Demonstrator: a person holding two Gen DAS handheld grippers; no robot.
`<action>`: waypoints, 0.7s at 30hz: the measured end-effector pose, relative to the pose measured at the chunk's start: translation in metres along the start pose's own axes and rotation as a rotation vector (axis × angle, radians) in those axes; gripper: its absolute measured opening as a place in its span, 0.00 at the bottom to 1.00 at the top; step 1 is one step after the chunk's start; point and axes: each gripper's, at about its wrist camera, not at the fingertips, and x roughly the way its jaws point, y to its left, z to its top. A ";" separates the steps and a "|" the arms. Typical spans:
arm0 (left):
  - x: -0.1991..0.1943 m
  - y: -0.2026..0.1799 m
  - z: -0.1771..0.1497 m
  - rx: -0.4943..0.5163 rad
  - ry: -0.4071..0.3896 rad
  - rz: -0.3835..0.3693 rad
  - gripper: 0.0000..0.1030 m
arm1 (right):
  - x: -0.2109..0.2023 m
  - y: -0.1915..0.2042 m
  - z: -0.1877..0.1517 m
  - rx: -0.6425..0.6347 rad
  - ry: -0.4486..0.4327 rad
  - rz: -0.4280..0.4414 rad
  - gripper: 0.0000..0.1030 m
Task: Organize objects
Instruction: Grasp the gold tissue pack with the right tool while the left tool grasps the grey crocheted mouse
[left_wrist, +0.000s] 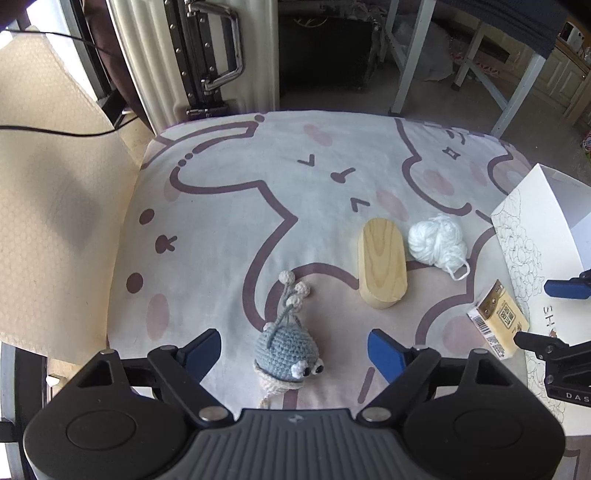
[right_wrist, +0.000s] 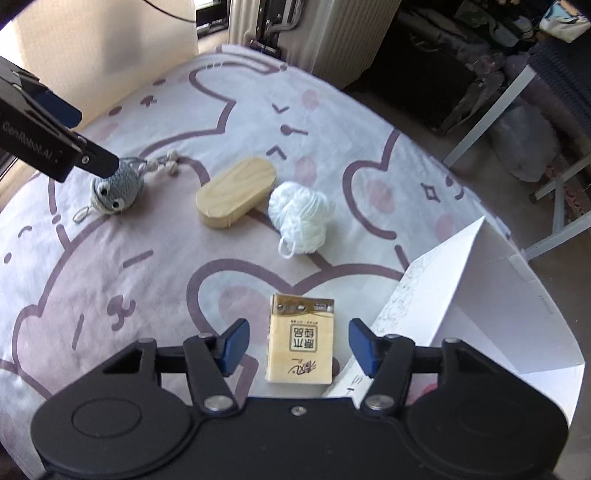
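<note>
From where I sit, the left gripper (left_wrist: 294, 350) is spread wide over the crocheted toy (left_wrist: 286, 352), the grey ball with its googly eyes lying between the two blue fingers (left_wrist: 201, 352), touching neither. It lies on the printed bed sheet (left_wrist: 221, 221), its stalk of little cream bobbles pointing away from me. To take it well, I judge I should sink lower so the pads meet the round body at its widest part, not the thin stalk or the loose loop of cord at its base, and close gently, since soft yarn will squash and could slip out if I pinch only the edge.

Moving rightward, the wooden oval block (left_wrist: 382, 262) lies flat, and just beside it is the white yarn ball (left_wrist: 436, 240), a loose loop trailing off its near side.

Further right, the tissue pack (right_wrist: 301, 341) lies between the open fingers of the right gripper (right_wrist: 297, 345), which also hold nothing. The pack lies lengthwise along my line of approach, so closing across its narrow width looks straightforward; I would keep the fingers level to avoid catching the sheet.

At the far right is the white paper box (right_wrist: 491, 295), open-topped, its near wall just beside the right finger. I take it as the likely destination, though nothing is in it that I can see.
</note>
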 end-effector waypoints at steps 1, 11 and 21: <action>0.004 0.003 0.000 -0.014 0.014 -0.007 0.80 | 0.008 -0.002 0.002 0.013 0.027 0.010 0.57; 0.033 0.018 0.003 -0.123 0.078 -0.075 0.76 | 0.053 -0.012 0.025 0.057 0.160 0.036 0.53; 0.046 0.024 -0.001 -0.143 0.113 -0.081 0.76 | 0.085 -0.003 0.025 -0.013 0.275 0.023 0.55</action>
